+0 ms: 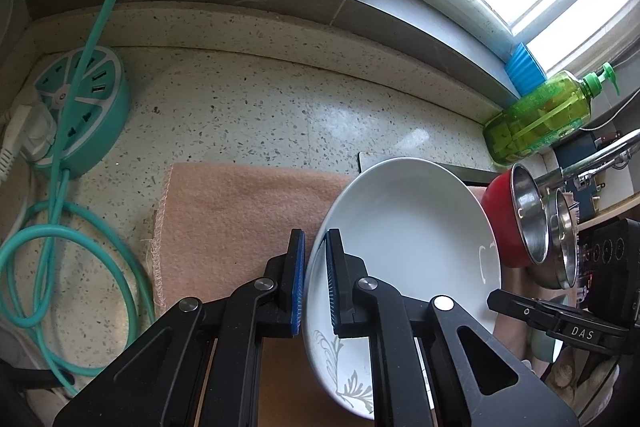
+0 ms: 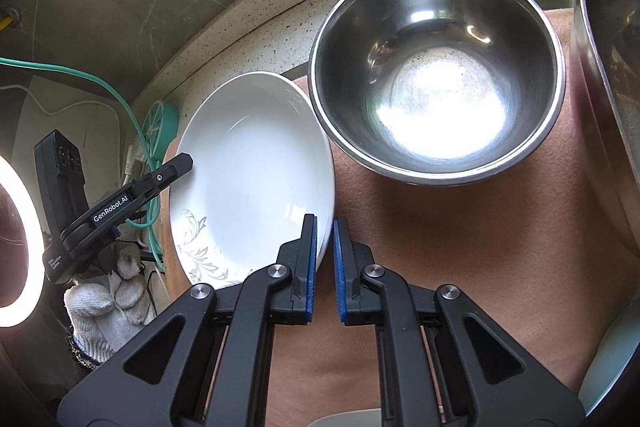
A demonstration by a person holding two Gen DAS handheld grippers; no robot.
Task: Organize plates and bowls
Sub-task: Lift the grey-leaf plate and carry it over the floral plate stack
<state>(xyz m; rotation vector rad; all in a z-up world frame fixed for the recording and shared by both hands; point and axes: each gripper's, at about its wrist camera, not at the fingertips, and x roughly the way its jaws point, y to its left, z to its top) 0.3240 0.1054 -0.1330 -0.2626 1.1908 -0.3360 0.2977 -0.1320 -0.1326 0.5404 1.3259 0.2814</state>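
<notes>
Plate [image 1: 404,227] clamped in both claws — left [image 1: 316,275], right [image 2: 325,259] — over pink cloth [image 1: 240,211], speckled counter [image 1: 260,115].

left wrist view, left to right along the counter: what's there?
Teal round power strip → pink cloth → white plate → red-sided steel bowl → second steel bowl.

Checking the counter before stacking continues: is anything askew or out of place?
Yes. The white floral-patterned plate stands tilted off the pink cloth, its rim pinched by both the left hand-held gripper and the right hand-held gripper. No spills or damage visible.
</notes>
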